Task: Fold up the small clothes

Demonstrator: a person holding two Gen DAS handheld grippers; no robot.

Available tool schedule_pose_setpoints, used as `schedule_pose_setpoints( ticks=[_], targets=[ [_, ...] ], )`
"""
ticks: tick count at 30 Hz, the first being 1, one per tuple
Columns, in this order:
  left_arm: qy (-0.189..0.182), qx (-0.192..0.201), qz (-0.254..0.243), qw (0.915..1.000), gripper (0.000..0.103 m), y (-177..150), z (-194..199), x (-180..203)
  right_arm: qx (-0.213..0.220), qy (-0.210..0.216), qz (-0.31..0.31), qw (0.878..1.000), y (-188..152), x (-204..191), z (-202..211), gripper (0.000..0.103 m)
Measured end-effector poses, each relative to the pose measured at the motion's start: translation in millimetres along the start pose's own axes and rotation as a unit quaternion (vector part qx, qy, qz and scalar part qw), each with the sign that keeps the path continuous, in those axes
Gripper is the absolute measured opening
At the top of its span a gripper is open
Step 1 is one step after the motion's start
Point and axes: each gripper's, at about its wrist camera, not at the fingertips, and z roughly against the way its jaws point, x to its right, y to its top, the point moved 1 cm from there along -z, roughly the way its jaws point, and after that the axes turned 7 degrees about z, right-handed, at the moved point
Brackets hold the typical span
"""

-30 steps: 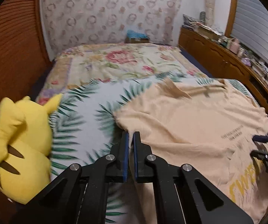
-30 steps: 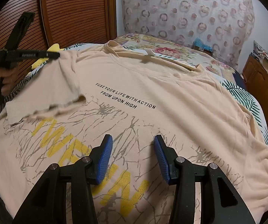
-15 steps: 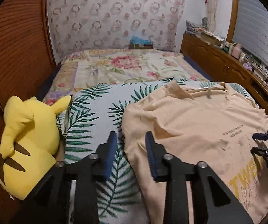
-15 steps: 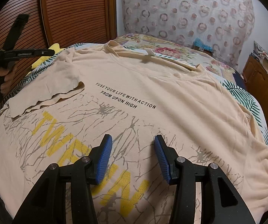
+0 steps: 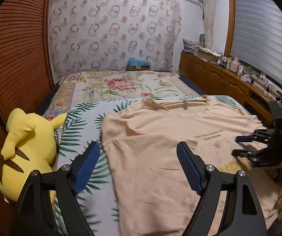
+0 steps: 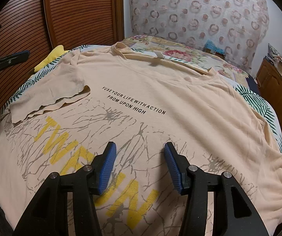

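A peach T-shirt (image 6: 160,90) with black lettering and a yellow print lies face up on the bed, also seen in the left wrist view (image 5: 152,177). Its left sleeve (image 6: 50,92) is folded inward onto the chest. My left gripper (image 5: 138,147) hovers over the shirt's folded left edge; its jaws are opening, with nothing between them. My right gripper (image 6: 139,146) hangs over the lower print, jaws apart and opening a little, holding nothing. It also shows at the right of the left wrist view (image 5: 243,145).
A yellow plush toy (image 5: 27,149) sits by the shirt's left side on the palm-leaf sheet (image 5: 82,122). A floral quilt (image 5: 121,84) covers the far bed, with a box (image 5: 138,65) at its head. Slatted wooden doors (image 5: 13,59) stand left, cluttered cabinets (image 5: 219,80) right.
My left gripper let go of the sleeve, opened wide and drew back toward the plush toy. The sleeve now lies folded on the chest. My right gripper widened slightly and stayed put.
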Motion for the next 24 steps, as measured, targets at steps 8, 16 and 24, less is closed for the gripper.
schedule_pose_setpoints(
  ticks=[8, 16, 24],
  targets=[
    [-0.004, 0.015, 0.004, 0.9999, 0.081, -21.3, 19.0, 25.2, -0.006, 0.007, 0.004, 1.000, 1.9, -0.2, -4.3, 0.078],
    [0.006, 0.019, 0.007, 0.9998, 0.081, -37.5, 22.7, 42.2, -0.010, 0.004, 0.007, 1.000, 2.4, -1.1, -7.0, 0.084],
    [-0.007, 0.003, -0.012, 0.9999, 0.081, -52.1, 18.9, 66.6, 0.005, -0.010, 0.005, 1.000, -17.7, 4.6, 21.3, 0.084]
  ],
)
